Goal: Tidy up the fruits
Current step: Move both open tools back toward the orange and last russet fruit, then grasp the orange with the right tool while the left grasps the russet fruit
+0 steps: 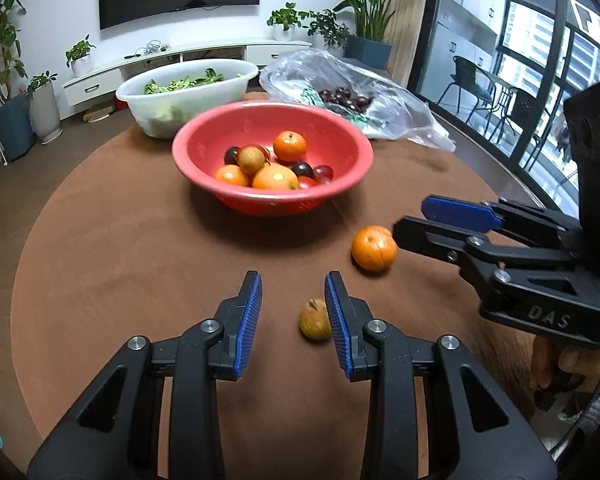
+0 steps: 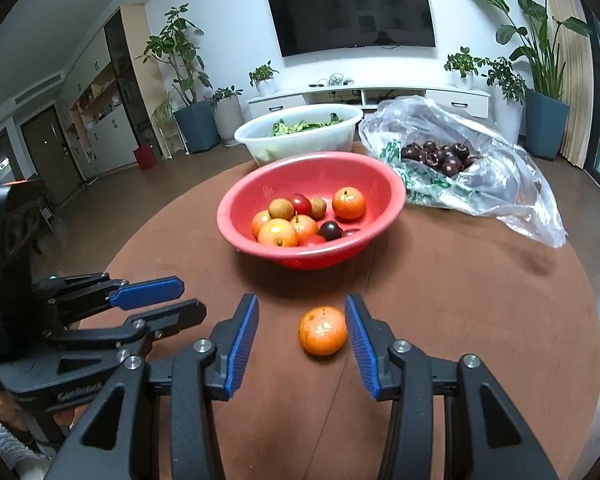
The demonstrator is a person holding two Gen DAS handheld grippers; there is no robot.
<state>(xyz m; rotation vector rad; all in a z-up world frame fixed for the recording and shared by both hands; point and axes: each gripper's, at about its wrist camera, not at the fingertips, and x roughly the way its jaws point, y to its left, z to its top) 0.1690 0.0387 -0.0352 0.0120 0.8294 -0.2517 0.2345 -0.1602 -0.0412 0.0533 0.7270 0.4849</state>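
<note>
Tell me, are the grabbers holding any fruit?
No, nothing is held. The left hand-held gripper is open around the small brown fruit; the right hand-held gripper is open around the orange, both on the table.

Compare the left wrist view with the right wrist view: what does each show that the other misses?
Only the left wrist view shows the small brownish fruit on the table between the open fingers of the left hand-held gripper, plus the window side of the room. Only the right wrist view shows the doors and shelving at the room's left. Both show the loose orange, framed by the open right hand-held gripper, the red bowl of fruit, the white basin of greens and the plastic bag of dark cherries.
</note>
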